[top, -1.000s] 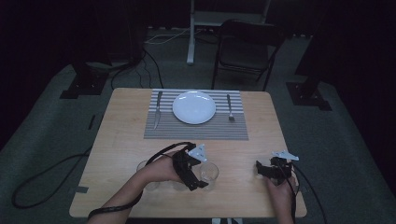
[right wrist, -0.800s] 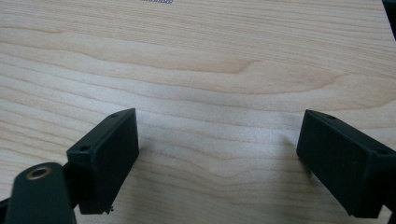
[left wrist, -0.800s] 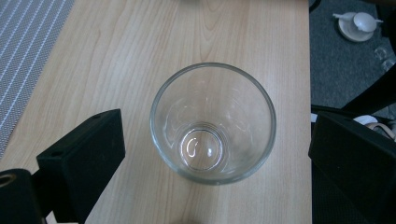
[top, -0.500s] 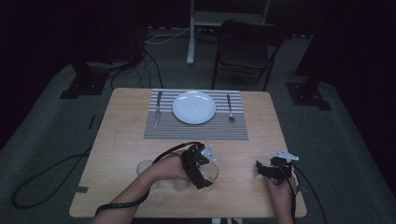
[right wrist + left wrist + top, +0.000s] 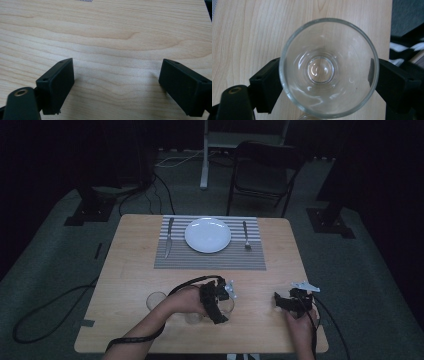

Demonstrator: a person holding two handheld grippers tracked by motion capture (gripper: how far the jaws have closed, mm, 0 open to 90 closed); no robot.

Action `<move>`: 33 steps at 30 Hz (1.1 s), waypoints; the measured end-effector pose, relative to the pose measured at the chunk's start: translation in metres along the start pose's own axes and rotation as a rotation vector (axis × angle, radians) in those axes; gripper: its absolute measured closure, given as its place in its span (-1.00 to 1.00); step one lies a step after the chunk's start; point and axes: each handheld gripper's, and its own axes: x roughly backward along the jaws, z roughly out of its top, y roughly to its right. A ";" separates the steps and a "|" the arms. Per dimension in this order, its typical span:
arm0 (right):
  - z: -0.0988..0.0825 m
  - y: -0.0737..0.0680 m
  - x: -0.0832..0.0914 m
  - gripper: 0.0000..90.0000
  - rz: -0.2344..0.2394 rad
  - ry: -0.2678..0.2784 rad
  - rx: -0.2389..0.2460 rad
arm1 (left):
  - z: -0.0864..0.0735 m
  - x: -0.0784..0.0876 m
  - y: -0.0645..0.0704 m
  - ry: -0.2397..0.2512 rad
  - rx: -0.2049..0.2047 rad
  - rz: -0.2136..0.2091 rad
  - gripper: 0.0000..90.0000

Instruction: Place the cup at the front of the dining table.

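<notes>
Second glass (image 5: 308, 117) below the held one, mostly cropped.

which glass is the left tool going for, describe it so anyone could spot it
Start at the wooden table and go to its near edge, on the person's side of the striped placemat. Three clear glasses stand there in a loose row; it is the rightmost glass, empty and upright. Unlike the free glass at the far left, it sits between the jaws of the left tool, whose pads have just been closing onto its sides.

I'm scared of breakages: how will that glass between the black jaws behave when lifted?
Probably slippery: the glass has smooth, shiny walls. Likely fragile, as its rim looks thin. It seems empty, so fairly light. The left gripper has just been closing, jaws at both sides.
</notes>
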 end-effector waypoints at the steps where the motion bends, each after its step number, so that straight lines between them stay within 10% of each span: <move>1: 0.000 0.000 0.000 -0.72 0.000 0.000 0.000 | 0.001 -0.001 0.001 -0.007 0.005 0.004 -0.64; 5: 0.000 0.000 0.000 -0.72 0.000 -0.001 0.000 | 0.003 -0.004 0.001 -0.033 -0.006 0.030 -0.36; 33: 0.000 0.000 0.000 -0.72 0.000 0.000 -0.001 | 0.012 0.003 -0.017 -0.019 0.107 0.045 -0.35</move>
